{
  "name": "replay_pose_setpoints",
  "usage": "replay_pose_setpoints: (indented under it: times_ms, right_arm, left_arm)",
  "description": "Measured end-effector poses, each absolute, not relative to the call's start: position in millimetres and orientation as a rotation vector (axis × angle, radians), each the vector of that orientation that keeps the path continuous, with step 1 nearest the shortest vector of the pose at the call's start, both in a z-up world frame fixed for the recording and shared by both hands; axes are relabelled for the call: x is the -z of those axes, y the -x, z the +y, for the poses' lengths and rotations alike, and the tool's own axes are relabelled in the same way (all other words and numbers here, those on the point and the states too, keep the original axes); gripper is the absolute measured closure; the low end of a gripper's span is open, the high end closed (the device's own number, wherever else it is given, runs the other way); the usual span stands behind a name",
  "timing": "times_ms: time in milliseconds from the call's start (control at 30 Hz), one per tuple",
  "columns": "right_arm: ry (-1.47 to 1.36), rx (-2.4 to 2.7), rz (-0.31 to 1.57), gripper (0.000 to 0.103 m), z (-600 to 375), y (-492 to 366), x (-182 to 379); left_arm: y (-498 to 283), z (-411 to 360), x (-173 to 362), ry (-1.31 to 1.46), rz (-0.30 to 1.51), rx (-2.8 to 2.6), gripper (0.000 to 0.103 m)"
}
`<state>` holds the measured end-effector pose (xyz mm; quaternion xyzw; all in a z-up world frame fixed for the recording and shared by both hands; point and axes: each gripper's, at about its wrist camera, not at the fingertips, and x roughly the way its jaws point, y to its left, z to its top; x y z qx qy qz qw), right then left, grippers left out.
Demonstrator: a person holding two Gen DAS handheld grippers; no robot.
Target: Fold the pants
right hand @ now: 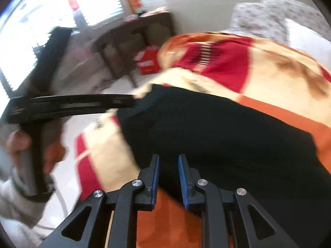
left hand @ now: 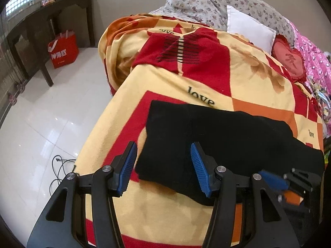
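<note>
Black pants point(left hand: 227, 136) lie folded in a flat rectangle on a yellow, red and orange blanket point(left hand: 165, 95) that covers a bed. My left gripper point(left hand: 163, 146) hovers open over their near left corner, its blue pads wide apart with nothing between them. My right gripper point(left hand: 275, 180) shows blurred at the pants' near right edge. In the right wrist view the right gripper point(right hand: 168, 157) stands just above the pants point(right hand: 217, 134), its pads a narrow gap apart and not pressing on cloth. A hand point(right hand: 18, 144) holds the left gripper point(right hand: 128, 101) side-on at the pants' left edge.
A red sweater point(left hand: 186, 49) lies farther up the bed, with a white pillow point(left hand: 248, 29), a red heart cushion point(left hand: 289, 60) and floral bedding behind it. Left of the bed lies white tile floor with cables point(left hand: 60, 169), a red bag point(left hand: 64, 49) and a dark table point(left hand: 51, 14).
</note>
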<state>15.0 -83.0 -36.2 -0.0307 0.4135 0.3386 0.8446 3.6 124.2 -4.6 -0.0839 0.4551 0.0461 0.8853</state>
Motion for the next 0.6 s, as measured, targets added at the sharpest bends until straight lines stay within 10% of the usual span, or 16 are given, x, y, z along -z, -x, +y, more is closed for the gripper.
replay_pose_setpoints:
  times_ms: [600]
  right_arm:
    - [-0.078, -0.477, 0.849, 0.081, -162.2, -28.8, 30.3]
  left_arm:
    - [-4.2, 97.7, 31.4, 0.134, 0.997, -0.093, 0.050]
